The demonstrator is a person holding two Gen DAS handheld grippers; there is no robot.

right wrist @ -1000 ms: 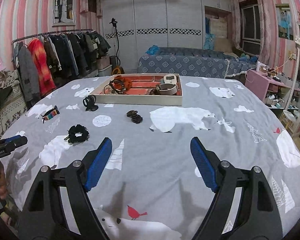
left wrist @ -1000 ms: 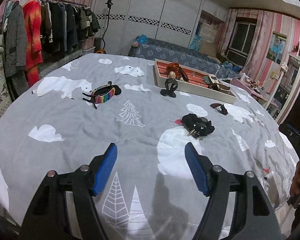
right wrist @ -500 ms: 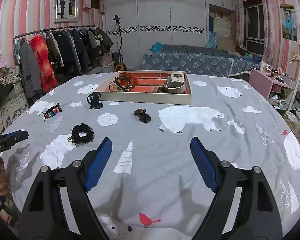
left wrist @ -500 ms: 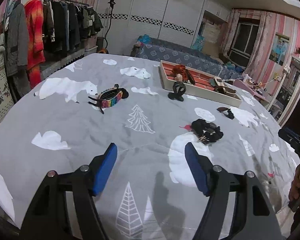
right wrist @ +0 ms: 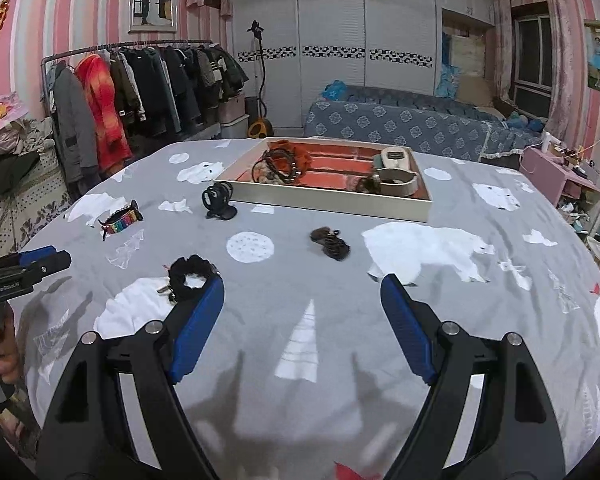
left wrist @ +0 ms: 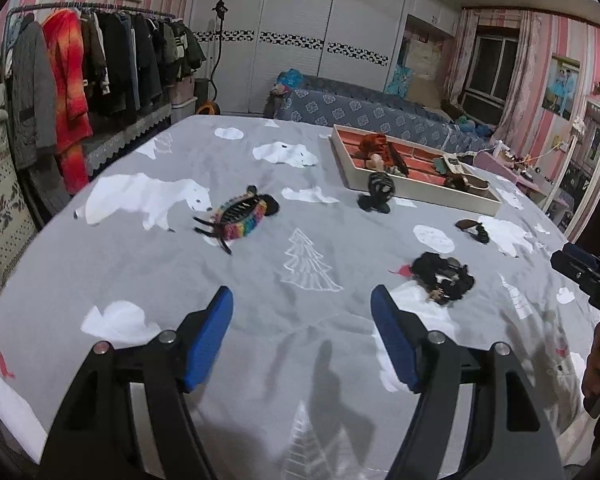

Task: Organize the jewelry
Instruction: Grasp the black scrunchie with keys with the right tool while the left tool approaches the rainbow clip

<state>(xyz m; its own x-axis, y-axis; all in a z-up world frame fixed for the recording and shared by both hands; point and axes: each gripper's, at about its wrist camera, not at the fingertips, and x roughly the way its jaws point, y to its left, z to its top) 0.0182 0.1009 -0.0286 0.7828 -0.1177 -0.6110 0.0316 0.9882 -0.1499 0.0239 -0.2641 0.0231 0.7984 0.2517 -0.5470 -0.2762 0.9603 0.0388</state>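
A grey bedspread (right wrist: 300,280) printed with white polar bears and fir trees is seen in both wrist views, and the divided jewelry tray (right wrist: 328,194) lying on it is taken as landmark. Well to the left of the tray, a rainbow-striped hair claw (right wrist: 122,222) is recorded lying on the spread. Just off the tray's near left corner, a black claw clip (right wrist: 218,200) is noted standing upright, close to the tray wall but apart from it. Nearer than the tray and to its left, a black scrunchie (right wrist: 190,276) is found on a white bear patch, with a small metallic piece at its edge that cannot be identified. In front of the tray's middle, a dark brown hair clip (right wrist: 330,242) is seen lying flat. Inside the tray, a tangle of dark cords and an orange piece occupy the left compartments, while a pale bangle and a white case lie at the right end. The left gripper (left wrist: 302,308) is held above bare spread, well short of the tray, its blue pads apart with nothing between them. The right gripper (right wrist: 302,294) is likewise held with its pads wide apart and empty, the scrunchie lying just beside its left pad.
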